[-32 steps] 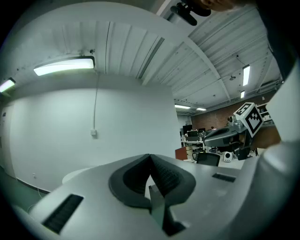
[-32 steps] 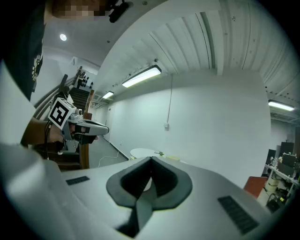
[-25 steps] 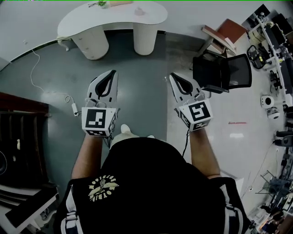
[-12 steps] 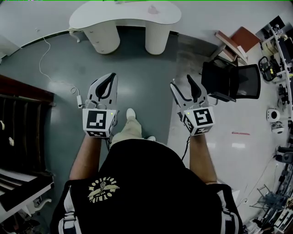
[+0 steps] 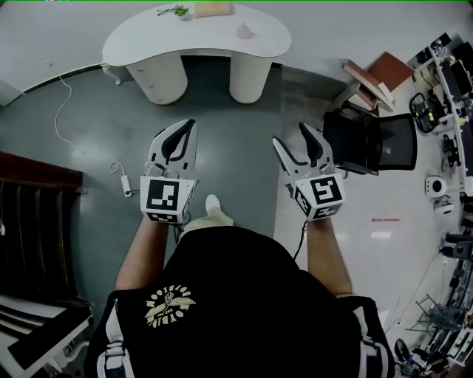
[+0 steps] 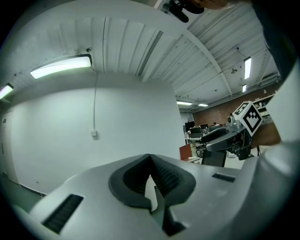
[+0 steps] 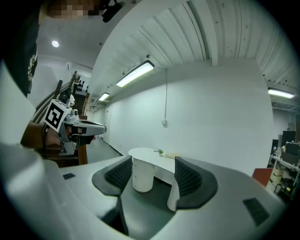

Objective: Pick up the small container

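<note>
- Small container (image 5: 244,31): pinkish, sits on the white kidney-shaped table (image 5: 148,33) at the far end of the room, on the right half of the top. Too small to make out more.
- Same table, left of the container: a little green plant (image 5: 177,10), then a flat tan box (image 5: 213,7). All three stand apart from each other.
- White cable (image 5: 74,125) runs over the grey floor (image 5: 236,111) at left, well clear of the table.
- Left gripper (image 5: 185,127) is held out in front of the person, pointing toward the table. Fingers closed, tips touching in the left gripper view (image 6: 150,159), nothing between them.
- Right gripper (image 5: 294,139) is level with the left one and beside it. Fingers wide open and empty. In the right gripper view (image 7: 153,161) the gap frames the distant table (image 7: 145,152) and one of its round pedestals.
- Both grippers are well apart from the table and the container, with bare floor between.
- Black chair (image 5: 369,140) stands just right of the right gripper, on the lighter floor.
</note>
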Tool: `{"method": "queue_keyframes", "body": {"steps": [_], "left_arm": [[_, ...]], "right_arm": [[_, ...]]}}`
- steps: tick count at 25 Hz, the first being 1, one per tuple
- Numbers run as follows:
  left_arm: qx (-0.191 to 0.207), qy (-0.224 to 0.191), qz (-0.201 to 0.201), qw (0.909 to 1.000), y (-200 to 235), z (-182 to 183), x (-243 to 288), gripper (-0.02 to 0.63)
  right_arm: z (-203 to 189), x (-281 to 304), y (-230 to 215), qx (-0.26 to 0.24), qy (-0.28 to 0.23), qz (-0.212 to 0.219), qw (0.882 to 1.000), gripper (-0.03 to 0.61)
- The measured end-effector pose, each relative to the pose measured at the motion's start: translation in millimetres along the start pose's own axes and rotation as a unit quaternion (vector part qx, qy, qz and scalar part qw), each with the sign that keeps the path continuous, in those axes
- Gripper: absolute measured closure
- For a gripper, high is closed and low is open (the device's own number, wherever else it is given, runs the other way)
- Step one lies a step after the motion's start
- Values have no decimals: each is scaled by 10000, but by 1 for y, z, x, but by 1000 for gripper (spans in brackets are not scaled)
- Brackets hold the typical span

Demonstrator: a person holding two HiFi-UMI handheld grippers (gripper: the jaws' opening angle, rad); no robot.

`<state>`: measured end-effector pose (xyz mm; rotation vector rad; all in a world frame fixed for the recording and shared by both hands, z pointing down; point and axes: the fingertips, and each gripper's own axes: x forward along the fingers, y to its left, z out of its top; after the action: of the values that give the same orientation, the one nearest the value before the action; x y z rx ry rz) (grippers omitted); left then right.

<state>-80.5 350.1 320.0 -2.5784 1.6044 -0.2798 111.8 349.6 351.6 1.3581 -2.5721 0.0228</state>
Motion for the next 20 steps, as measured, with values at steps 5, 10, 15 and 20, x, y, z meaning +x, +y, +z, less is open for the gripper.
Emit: {"method": "queue_keyframes", "body": {"steps": [5, 10, 15, 20], "left_arm": [[-69, 46, -179, 9998, 45, -13, 31, 594], [-107, 72, -398, 9991, 86, -22, 56, 594], [-297, 36, -522, 9982, 121, -35, 70, 594], [-479, -32, -671, 9966, 124, -37, 85, 594]], "right_arm": [[17, 52, 2, -15, 74, -38, 10000, 304], [37, 101, 11, -196, 154, -83, 9997, 304], [44, 128, 21, -312, 301, -250, 9987, 304], [49, 136, 15, -271, 373, -394, 9982, 304]]}}
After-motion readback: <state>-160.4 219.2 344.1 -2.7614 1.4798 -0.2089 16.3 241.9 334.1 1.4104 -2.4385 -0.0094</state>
